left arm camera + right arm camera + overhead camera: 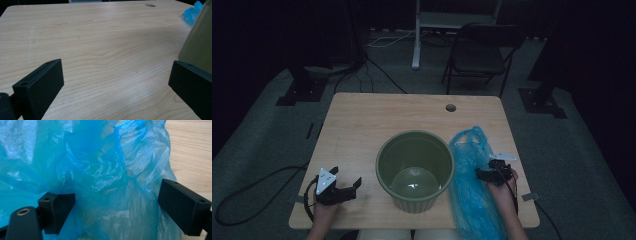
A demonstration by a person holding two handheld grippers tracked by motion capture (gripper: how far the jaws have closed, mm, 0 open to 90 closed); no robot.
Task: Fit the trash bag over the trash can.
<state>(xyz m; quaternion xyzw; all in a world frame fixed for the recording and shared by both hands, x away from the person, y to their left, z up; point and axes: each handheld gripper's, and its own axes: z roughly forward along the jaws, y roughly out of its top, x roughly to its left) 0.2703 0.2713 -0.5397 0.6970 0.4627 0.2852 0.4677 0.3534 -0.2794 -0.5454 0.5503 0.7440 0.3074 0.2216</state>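
A green ribbed bin (415, 169) stands upright near the table's front edge, its side showing at the right of the left gripper view (198, 40). A crumpled blue plastic bag (472, 180) lies just right of the bin and hangs over the front edge. My right gripper (486, 171) is open at the bag's right side, and in the right gripper view the blue plastic bag (100, 175) bulges between the spread jaws of the right gripper (116, 205). My left gripper (347, 181) is open over bare wood left of the bin, with nothing between the jaws of the left gripper (116, 82).
The wooden table (362, 125) has a round cable hole (450, 107) at its back edge. Behind the table on the floor stand a folding chair (479, 50) and a white stand (417, 35). Black cables (242, 200) trail over the floor at the left.
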